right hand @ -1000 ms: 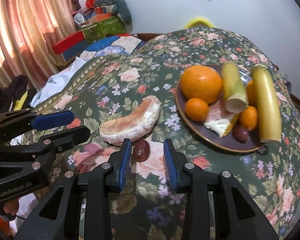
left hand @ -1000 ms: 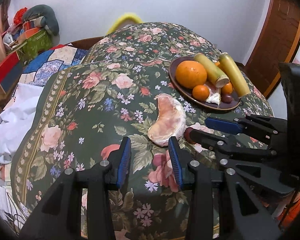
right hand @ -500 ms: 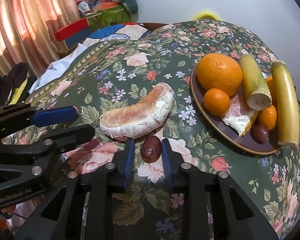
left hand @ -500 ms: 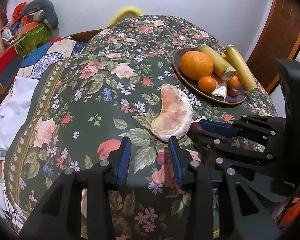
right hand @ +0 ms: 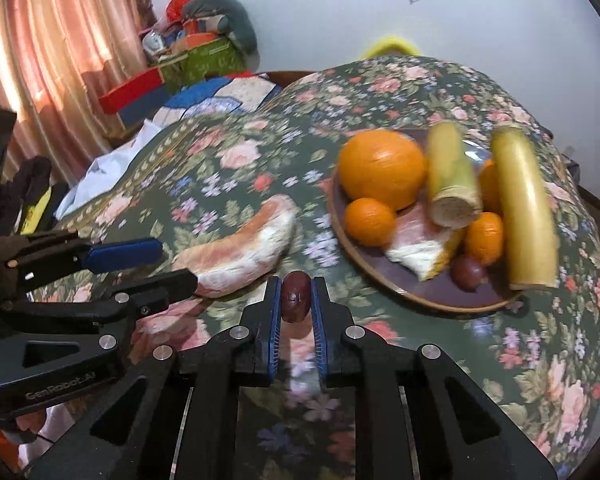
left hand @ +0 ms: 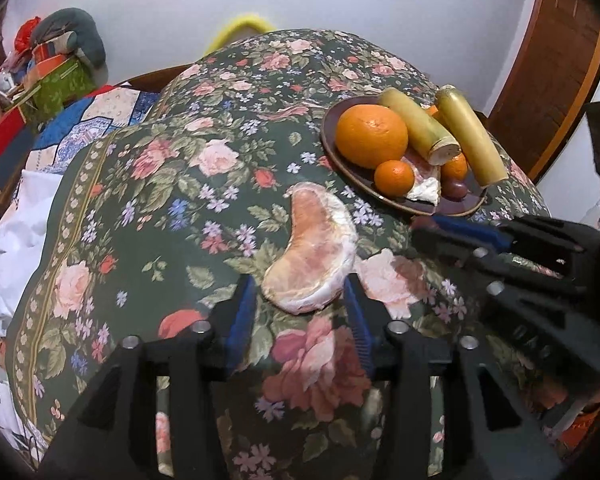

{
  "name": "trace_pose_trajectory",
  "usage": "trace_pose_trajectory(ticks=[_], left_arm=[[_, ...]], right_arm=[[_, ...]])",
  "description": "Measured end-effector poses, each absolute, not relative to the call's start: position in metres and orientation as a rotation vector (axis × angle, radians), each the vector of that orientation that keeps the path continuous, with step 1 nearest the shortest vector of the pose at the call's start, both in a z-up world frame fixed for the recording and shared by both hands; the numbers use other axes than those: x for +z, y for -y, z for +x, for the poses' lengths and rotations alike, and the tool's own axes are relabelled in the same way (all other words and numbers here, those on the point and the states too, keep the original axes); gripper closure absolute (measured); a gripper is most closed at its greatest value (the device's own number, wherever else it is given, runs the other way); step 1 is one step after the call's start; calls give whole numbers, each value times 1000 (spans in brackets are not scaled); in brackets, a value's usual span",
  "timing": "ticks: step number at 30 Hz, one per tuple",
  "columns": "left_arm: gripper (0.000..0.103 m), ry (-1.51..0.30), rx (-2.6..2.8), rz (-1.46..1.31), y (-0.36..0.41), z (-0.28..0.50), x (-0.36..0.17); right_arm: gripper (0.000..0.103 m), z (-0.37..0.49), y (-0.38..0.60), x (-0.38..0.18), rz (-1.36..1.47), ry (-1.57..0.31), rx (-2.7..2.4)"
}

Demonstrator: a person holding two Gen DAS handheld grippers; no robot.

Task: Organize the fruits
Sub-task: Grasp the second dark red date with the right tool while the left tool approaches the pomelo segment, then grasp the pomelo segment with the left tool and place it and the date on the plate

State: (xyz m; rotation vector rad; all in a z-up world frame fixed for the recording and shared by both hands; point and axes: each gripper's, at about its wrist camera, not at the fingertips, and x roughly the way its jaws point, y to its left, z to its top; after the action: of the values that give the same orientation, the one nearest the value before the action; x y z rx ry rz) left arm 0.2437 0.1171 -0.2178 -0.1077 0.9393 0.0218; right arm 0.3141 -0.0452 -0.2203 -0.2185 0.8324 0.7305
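A peeled pomelo segment [left hand: 312,252] lies on the floral tablecloth; it also shows in the right wrist view [right hand: 240,252]. My left gripper [left hand: 300,308] is open, its jaws on either side of the segment's near end. My right gripper [right hand: 295,300] is shut on a small dark red fruit [right hand: 295,296] and holds it just off the cloth. A brown plate [right hand: 420,300] to the right holds a big orange [right hand: 380,168], small oranges, two sugarcane pieces, another pomelo piece and a dark fruit [right hand: 468,272]. The plate also shows in the left wrist view [left hand: 328,128].
The table is round with a floral cloth [left hand: 160,220]. Beyond it at the left are a quilt, white cloth and boxes [left hand: 48,88]. A pink curtain [right hand: 40,60] hangs at the left, a wooden door [left hand: 560,80] stands at the right.
My right gripper has shut on the small dark fruit and lifted it slightly. My left gripper has moved forward so that its open jaws flank the pomelo segment.
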Motion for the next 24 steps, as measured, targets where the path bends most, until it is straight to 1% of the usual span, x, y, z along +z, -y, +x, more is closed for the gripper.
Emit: trace_pose_trajectory(ticks=[13,24], left_arm=[[52,-997,10,-90,-109,286,-234],[52,-999,3,-31,-100,308,-245]], right_arm=[[90,340,101,-204,-123,-784,642],[90,347,118,-205,-92,-778,632]])
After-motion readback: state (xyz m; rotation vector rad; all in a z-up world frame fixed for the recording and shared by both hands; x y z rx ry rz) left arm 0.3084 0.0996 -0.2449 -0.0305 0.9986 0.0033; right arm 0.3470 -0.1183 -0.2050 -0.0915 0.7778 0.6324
